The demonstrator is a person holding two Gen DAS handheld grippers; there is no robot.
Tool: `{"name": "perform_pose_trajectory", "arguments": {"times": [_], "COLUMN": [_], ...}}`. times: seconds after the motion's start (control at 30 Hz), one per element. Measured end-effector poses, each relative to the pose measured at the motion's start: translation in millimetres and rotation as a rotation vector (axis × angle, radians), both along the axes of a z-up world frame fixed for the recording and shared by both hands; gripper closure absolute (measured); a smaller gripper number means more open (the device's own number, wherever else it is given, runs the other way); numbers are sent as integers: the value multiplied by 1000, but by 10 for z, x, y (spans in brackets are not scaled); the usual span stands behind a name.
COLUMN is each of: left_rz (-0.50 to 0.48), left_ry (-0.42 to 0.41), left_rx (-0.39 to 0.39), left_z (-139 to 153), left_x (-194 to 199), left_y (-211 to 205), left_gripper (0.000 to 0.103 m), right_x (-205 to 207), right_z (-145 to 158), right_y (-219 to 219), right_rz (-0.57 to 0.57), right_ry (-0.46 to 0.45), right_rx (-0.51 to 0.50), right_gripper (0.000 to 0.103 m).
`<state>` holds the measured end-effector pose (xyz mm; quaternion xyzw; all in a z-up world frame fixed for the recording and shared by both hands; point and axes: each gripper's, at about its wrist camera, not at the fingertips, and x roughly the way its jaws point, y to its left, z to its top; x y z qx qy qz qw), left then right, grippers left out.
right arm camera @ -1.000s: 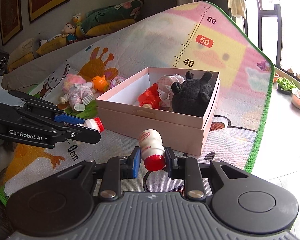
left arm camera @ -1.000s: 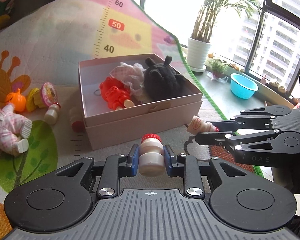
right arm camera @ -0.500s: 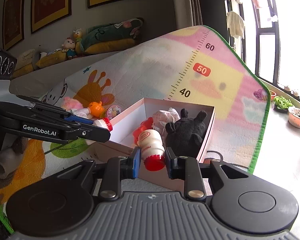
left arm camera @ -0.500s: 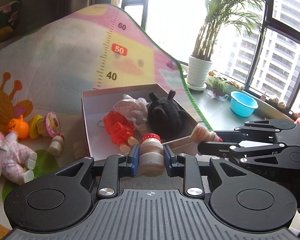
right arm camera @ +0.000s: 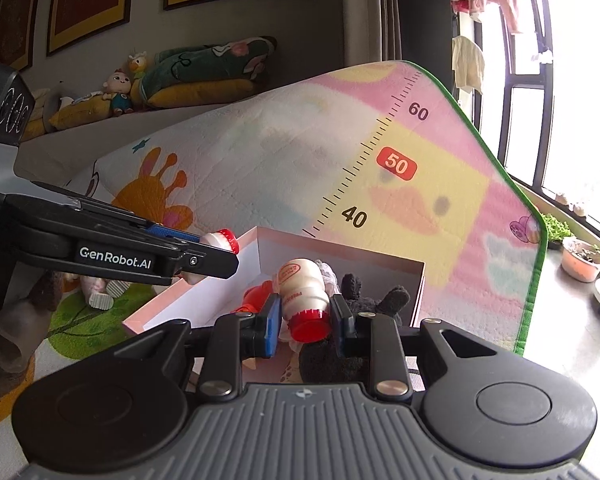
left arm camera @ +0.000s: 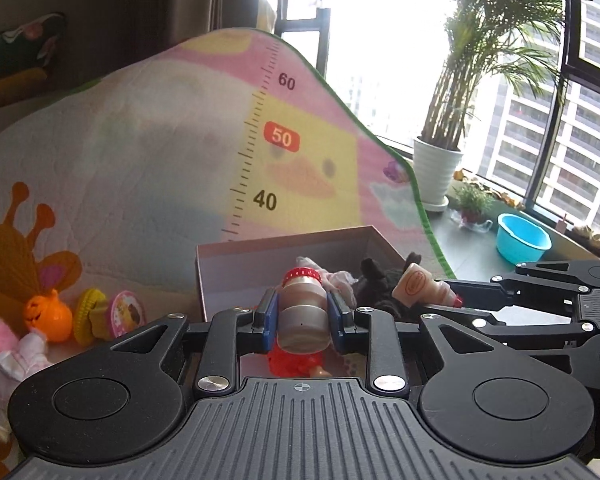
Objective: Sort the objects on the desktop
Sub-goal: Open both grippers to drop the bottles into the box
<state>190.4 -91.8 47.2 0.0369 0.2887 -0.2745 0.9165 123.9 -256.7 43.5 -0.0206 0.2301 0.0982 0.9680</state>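
My left gripper [left arm camera: 302, 317] pinches a small red-capped beige plastic bottle [left arm camera: 302, 312] above the pink cardboard box [left arm camera: 236, 276]. My right gripper [right arm camera: 305, 316] pinches a second such bottle [right arm camera: 302, 288], cap toward me, over the same box beside the black plush toy [right arm camera: 364, 292].

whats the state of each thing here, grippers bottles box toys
left gripper: shut on a bottle
left bottle: upright, red cap up
right gripper: shut on a bottle
right bottle: cap towards camera
box: open, no lid
black plush: lying in box
doll: lying on mat
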Motion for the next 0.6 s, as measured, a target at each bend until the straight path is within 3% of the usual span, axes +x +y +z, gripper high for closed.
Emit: {"name": "perform_pose_trajectory", "arguments": {"times": [0.07, 0.1, 0.17, 0.33, 0.6], "left_rz": [8, 12, 13, 29, 164], "left_ry": [10, 15, 15, 6, -19], "left_rx": [-2, -3, -5, -9, 14], "left_z": [-35, -53, -73, -87, -155], "left_x": [87, 131, 136, 74, -77], "left_y": [-15, -23, -2, 120, 706], "left_gripper": [68, 57, 48, 42, 21], "right_x": [60, 83, 83, 30, -79], "right_z": [-31, -42, -53, -68, -34], "right_y": [6, 3, 9, 37, 183], "right_rz": [-15, -20, -24, -22, 14], "right_ry": [8, 13, 13, 17, 16], "right_rx": [0, 4, 4, -9, -20], "right_gripper": [77, 76, 71, 66, 54]}}
